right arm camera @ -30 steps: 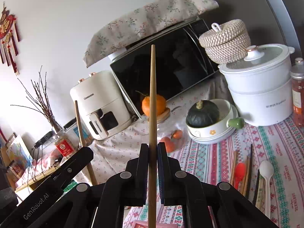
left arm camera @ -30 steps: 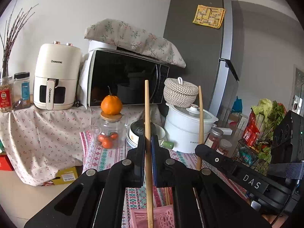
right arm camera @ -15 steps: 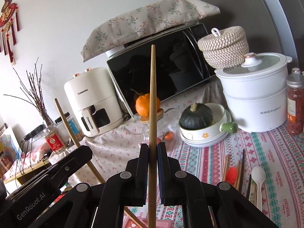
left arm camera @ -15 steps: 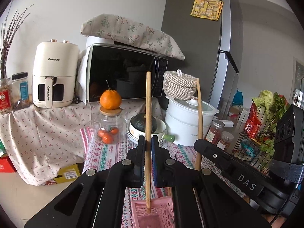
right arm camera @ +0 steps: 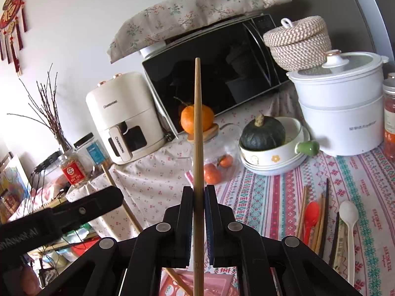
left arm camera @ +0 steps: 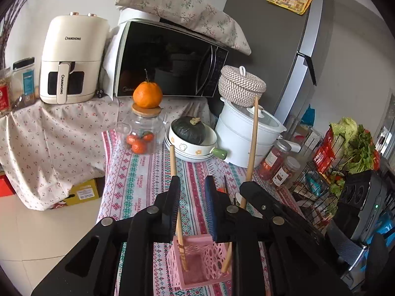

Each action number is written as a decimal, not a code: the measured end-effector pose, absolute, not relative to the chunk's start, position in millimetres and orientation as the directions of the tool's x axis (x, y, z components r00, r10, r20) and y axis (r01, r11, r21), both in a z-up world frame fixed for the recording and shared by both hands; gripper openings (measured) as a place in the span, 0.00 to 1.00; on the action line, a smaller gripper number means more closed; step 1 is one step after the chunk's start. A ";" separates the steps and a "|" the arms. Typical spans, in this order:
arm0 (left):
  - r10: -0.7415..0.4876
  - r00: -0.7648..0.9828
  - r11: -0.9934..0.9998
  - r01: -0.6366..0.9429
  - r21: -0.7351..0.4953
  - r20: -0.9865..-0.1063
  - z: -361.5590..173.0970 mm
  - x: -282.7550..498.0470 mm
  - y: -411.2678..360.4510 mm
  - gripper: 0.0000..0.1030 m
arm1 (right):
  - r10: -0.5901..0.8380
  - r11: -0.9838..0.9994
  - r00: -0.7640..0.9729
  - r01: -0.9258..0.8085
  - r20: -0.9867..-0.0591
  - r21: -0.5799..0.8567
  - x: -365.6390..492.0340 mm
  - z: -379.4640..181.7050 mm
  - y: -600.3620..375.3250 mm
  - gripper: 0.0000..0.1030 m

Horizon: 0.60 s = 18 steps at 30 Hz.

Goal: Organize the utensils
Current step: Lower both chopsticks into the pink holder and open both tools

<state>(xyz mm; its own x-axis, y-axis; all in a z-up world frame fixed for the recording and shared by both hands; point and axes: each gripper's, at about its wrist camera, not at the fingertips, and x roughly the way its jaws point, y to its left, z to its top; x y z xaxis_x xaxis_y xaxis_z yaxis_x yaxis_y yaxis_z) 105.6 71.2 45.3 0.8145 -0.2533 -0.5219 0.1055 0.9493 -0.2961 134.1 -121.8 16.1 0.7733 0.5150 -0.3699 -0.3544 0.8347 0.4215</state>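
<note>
Chopstick (left arm camera: 178,222) stands loose in the pink basket (left arm camera: 197,275); left gripper (left arm camera: 192,197) jaws just opened off it. Right gripper (right arm camera: 198,204) clamps second chopstick (right arm camera: 198,133) upright over the basket.

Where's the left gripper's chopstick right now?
Left wrist view: the chopstick stands in the pink basket, leaning by the left finger of the left gripper.
</note>
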 end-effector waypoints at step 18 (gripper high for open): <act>-0.289 0.773 0.948 0.152 -0.278 -0.565 58.0 70.8 60.1 0.33 | 0.529 0.844 0.723 -0.396 -0.445 0.361 132.2 64.8 -140.8 0.43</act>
<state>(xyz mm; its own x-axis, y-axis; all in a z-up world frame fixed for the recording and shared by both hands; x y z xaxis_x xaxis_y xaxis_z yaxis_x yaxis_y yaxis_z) 70.8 60.1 58.0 0.7730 -0.2894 -0.5646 0.1519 0.9484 -0.2781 132.2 -140.8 64.8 0.7227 0.5289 -0.4450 -0.3958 0.8445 0.3609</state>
